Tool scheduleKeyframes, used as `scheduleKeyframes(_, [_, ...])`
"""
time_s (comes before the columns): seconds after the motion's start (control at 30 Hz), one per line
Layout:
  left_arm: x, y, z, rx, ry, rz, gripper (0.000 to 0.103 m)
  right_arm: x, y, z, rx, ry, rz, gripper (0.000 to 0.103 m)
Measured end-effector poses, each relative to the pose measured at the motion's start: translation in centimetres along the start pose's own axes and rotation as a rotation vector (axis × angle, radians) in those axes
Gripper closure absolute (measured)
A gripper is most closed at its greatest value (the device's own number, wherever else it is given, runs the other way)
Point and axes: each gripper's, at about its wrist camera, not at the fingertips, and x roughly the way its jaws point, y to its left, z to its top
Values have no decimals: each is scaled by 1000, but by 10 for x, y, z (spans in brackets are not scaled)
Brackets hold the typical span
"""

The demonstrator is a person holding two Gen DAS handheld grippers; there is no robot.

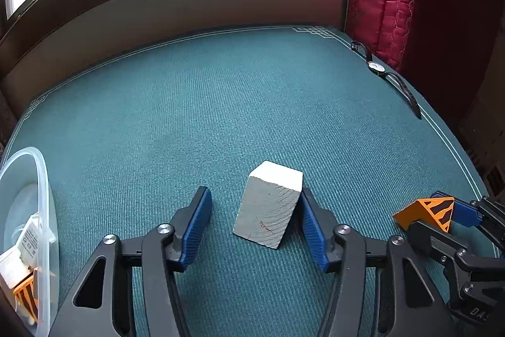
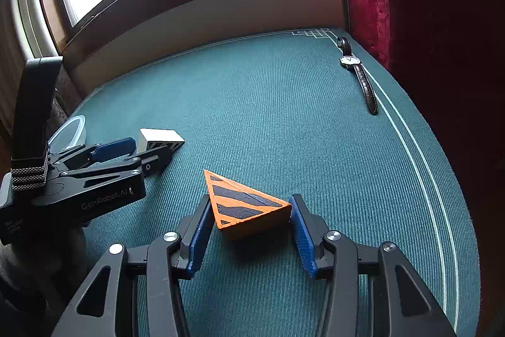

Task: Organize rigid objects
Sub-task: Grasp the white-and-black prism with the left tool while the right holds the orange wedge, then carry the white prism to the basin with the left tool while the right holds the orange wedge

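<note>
Here, through my left wrist camera, the white block lay tilted on the green tabletop, between the blue pads of my left tongs. It looked stiff and light, perhaps foam or plaster, so I judged its two flat long sides the best place to pinch. The left tongs stood wide apart, the right-hand pad touching or nearly touching the block, the other pad well clear. A clear plastic container with a few items inside sat at the left edge. Through my right wrist camera, the orange wedge with black stripes rested on the tabletop between the pads of my right tongs. It seemed rigid and sharp-edged, likely to slip on its slanted faces. Those tongs were apart too, both pads just beside the wedge, not yet squeezing. A wristwatch lay far off near the edge.
</note>
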Motion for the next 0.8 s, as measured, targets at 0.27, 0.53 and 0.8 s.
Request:
scheduleKeyframes(0.27, [1, 1, -2, -20, -14, -23, 68, 1, -1, 0, -1, -1, 2, 52])
scheduleKeyframes(0.53, [-11, 13, -13, -80, -26, -8, 69, 1, -1, -1, 0, -2, 4, 52])
scheduleKeyframes(0.8, [-39, 23, -26, -98, -70, 17, 70, 2, -2, -1, 0, -2, 5, 52])
